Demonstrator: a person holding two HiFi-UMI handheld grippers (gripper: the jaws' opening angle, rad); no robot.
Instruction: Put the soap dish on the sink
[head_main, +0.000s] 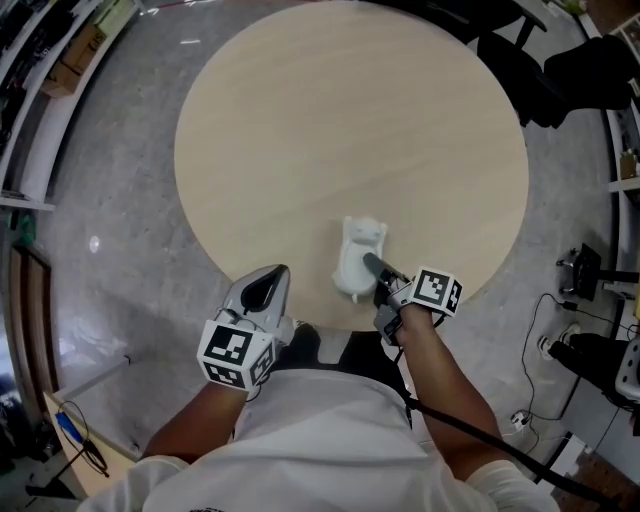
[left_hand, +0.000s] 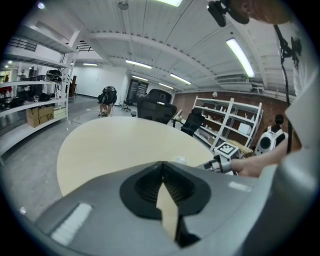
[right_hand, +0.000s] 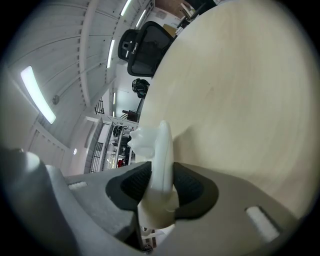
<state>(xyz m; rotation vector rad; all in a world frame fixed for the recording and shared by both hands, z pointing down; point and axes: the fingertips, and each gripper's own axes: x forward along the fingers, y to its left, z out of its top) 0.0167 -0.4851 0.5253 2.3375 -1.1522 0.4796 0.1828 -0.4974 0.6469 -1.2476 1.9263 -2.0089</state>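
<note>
The white plastic soap dish (head_main: 356, 258), pinched by its thin rim in the right gripper (head_main: 372, 265) at the near edge of the round pale wooden table (head_main: 340, 120), could twist loose and fall; the left gripper (head_main: 266, 289) is closed, empty.

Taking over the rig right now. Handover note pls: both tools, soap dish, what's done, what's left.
Left tool: jaws together, empty, by the near edge of the round light-wood table.
Right tool: clamped on the white plastic soap dish, at the table's near side; can't tell whether the dish touches the top.
Done: dish gripped.
Left: set it on the sink. No sink shows in any view.
</note>
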